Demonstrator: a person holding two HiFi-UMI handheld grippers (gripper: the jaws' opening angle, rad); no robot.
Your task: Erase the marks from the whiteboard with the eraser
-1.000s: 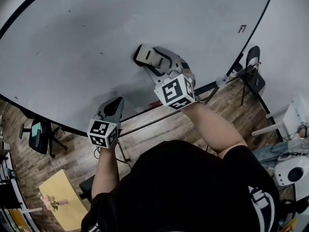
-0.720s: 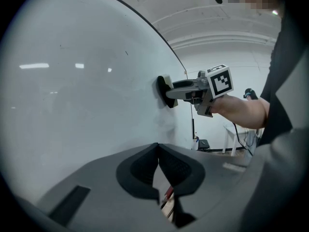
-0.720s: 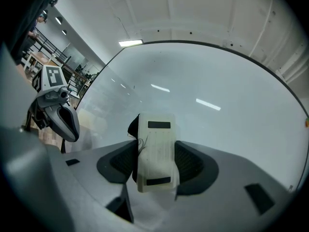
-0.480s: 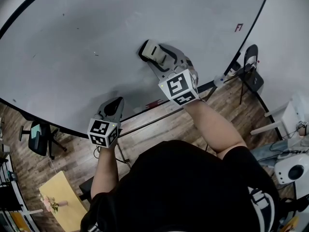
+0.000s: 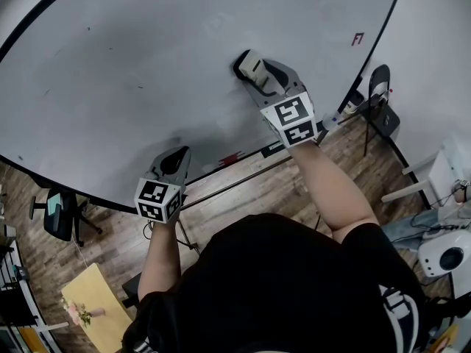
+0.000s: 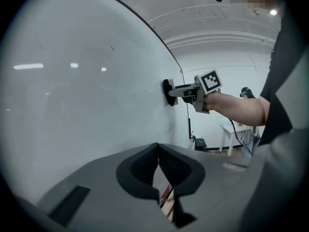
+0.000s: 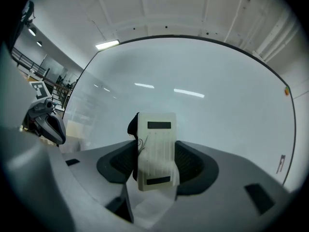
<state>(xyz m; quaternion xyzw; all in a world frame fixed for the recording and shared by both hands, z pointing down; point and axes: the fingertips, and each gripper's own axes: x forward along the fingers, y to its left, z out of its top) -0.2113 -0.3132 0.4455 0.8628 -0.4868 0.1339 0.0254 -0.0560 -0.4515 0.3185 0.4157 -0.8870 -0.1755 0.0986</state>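
**Tongs.** We hold the right tongs (image 7: 154, 161) pinched on the eraser (image 7: 155, 134). Its pale back faces the camera, one jaw on each long side. The left tongs (image 6: 158, 173) are pressed together with nothing between them. They hang low at the left, just off the near edge of the whiteboard (image 5: 147, 65).

**Position of the eraser.** The eraser stands out past the right jaw tips. In the left gripper view its dark pad lies flat against the board face. In the head view it sits right of the board's centre.

**Progress.** We judge the task to be well advanced, because most of the board reads clean and grey-white. The following items are left:
- A few faint dark specks (image 5: 90, 28) on the left half, well apart from the eraser.
- One short dark stroke (image 6: 112, 48), seen from the left tongs.
- A small red mark (image 5: 358, 39) far right, near the board's frame. We cannot tell whether it is marker ink or a fixed label.

**Next step.** We judge that the remaining work is to carry the eraser to these spots, keeping the pad flat on the board.
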